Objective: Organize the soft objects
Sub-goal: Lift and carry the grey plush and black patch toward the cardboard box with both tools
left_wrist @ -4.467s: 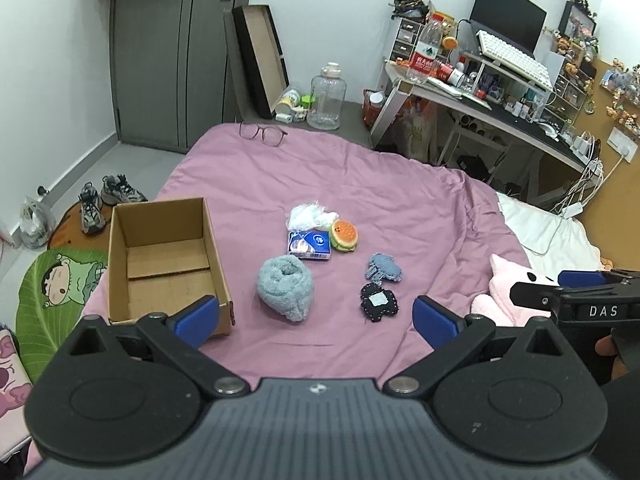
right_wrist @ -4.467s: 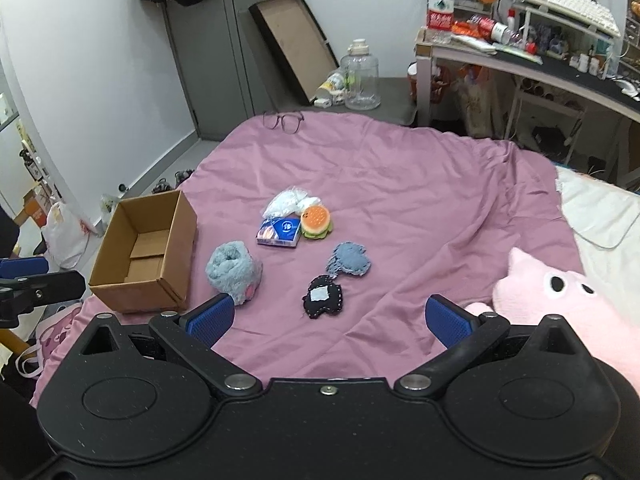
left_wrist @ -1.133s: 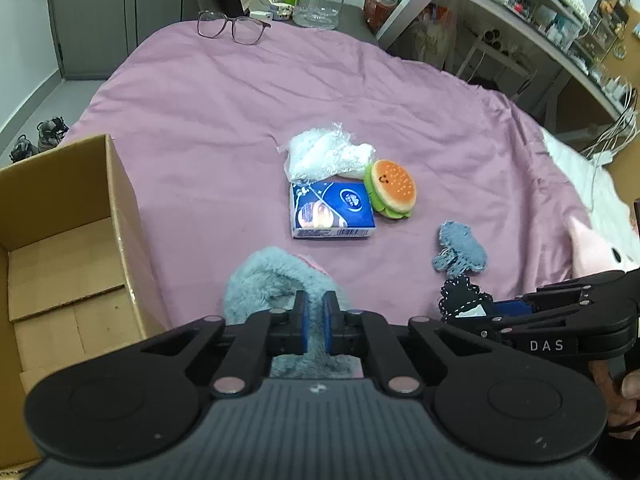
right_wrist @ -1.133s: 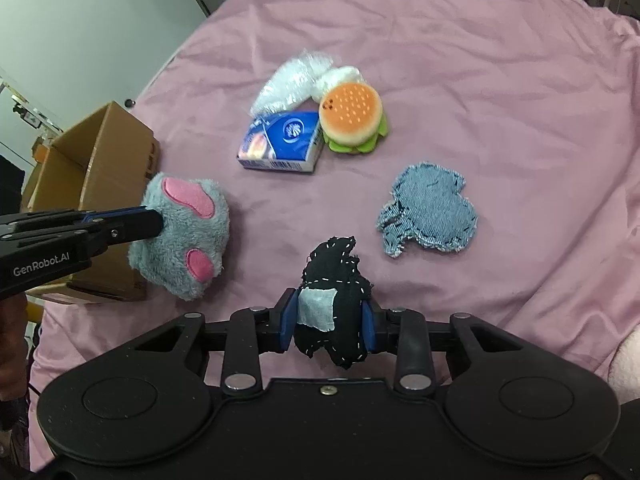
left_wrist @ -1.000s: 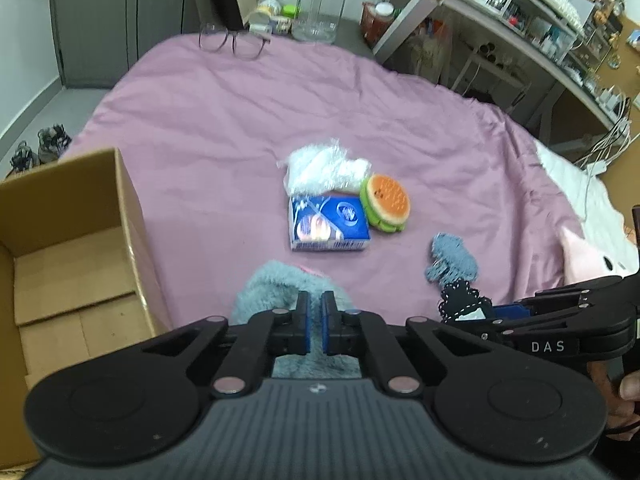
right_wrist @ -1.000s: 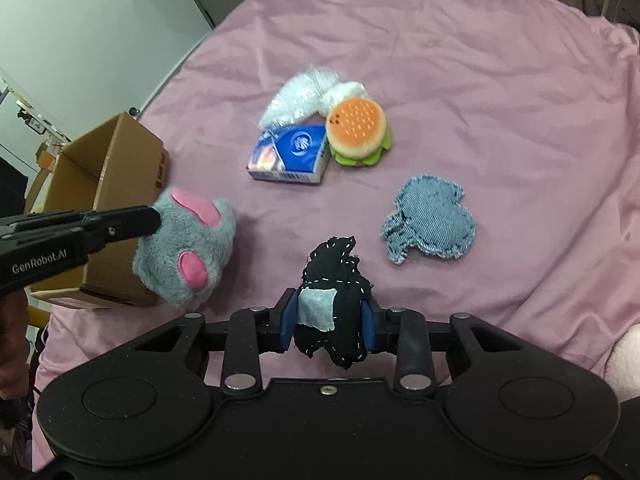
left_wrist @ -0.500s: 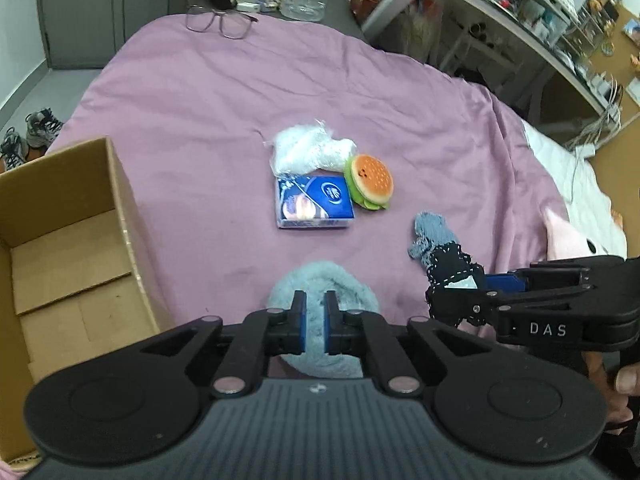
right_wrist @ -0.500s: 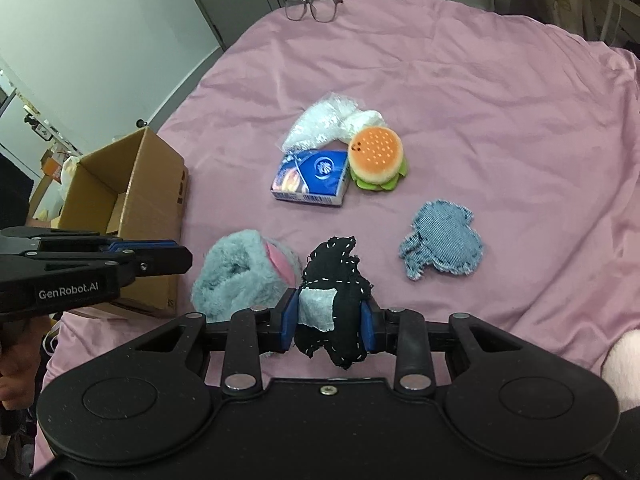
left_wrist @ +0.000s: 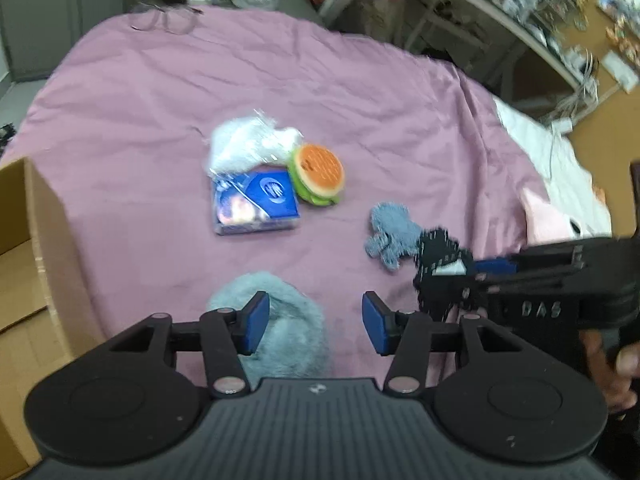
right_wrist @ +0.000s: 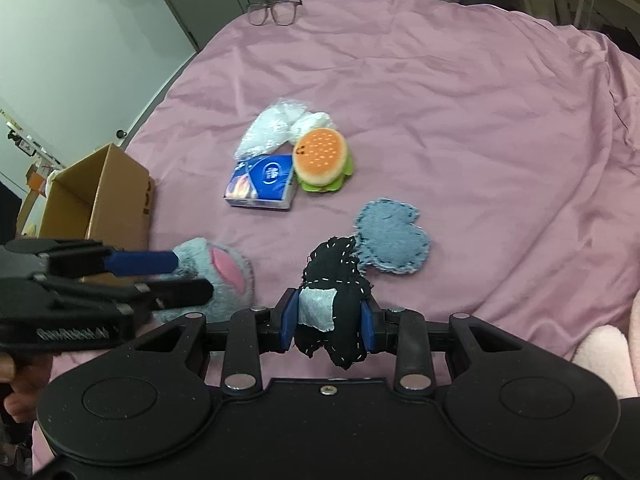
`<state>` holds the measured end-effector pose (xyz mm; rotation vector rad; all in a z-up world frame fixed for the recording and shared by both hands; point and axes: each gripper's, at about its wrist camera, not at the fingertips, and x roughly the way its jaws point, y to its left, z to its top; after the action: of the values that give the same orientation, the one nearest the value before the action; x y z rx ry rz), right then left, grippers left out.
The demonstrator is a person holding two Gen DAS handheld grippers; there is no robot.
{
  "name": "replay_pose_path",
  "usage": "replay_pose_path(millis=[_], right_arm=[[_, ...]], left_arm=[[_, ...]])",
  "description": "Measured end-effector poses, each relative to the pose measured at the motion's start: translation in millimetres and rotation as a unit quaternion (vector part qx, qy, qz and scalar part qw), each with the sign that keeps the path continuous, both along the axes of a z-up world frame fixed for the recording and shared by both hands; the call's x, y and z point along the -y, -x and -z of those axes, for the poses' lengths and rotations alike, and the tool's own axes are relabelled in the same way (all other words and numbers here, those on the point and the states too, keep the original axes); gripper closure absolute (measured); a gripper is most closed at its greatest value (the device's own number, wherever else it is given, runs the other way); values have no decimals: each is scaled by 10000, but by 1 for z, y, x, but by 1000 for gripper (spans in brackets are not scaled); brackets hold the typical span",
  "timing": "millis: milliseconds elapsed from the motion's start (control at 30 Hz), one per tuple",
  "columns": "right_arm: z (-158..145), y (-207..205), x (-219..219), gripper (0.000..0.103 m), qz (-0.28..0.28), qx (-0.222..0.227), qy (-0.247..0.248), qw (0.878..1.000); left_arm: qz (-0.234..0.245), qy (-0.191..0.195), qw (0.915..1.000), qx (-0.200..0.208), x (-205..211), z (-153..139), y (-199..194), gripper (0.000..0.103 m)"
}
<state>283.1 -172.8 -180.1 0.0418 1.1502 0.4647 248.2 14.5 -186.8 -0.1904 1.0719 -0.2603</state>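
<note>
My left gripper point(left_wrist: 316, 316) hovers over a fluffy blue-grey plush point(left_wrist: 280, 332) that lies on the purple bedspread point(left_wrist: 360, 92) beside the cardboard box point(left_wrist: 44, 240). Its jaws are opening; the plush sits partly between them and only the left pad brushes the fur. In the right wrist view the plush point(right_wrist: 224, 276) shows a pink patch, with the left gripper point(right_wrist: 188, 278) over it. My right gripper point(right_wrist: 330, 316) is shut on a black fabric patch point(right_wrist: 340, 280) with white stitching, held above the bed. The same patch point(left_wrist: 436, 256) shows in the left wrist view.
A denim-blue patch point(right_wrist: 394, 240), a burger toy point(right_wrist: 320, 158), a blue tissue pack point(right_wrist: 262, 188) and a white plastic bag point(right_wrist: 276, 128) lie mid-bed. Glasses point(right_wrist: 274, 10) rest at the far edge. A pink plush point(left_wrist: 548, 216) lies right. The box point(right_wrist: 116, 196) stands open at left.
The left jaws, shut on the plush a moment ago, have opened and let it down onto the bed. The right gripper still holds the black patch.
</note>
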Motion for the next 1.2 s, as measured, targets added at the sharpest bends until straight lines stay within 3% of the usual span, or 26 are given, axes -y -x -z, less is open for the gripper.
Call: replay_pose_path(millis=[200,333,367,433,533,700,1200], right_arm=[[2,-3,5,71,7,-57,-100,9999],[4,-3,7,71,-19,-96,-155,9998],[4,-4,7,71,-19,-103,-163,9998],[4,-4,8,71,-18,-106,-170,9998],[4,-3,8,71,-30,-94,-185,9998],[-1,1,3,71,-83,-35,-188,9998],[-37,20,-36,71,-338,362,-264,9984]], left_arm=[[37,-278,9988,-395,10,25,-7,55],[66,-450,9982,-393,14,32,-8,57],[52,-480,9981,-377,14,32,-9,59],[-19,-579,9977,-348,13,33,-9,76],[-60,-577,9980,-255,11,31,-8,81],[-92,-573,9983,15,9,22,-1,86],[-457,-489,9943,825,-24,-36,23,86]])
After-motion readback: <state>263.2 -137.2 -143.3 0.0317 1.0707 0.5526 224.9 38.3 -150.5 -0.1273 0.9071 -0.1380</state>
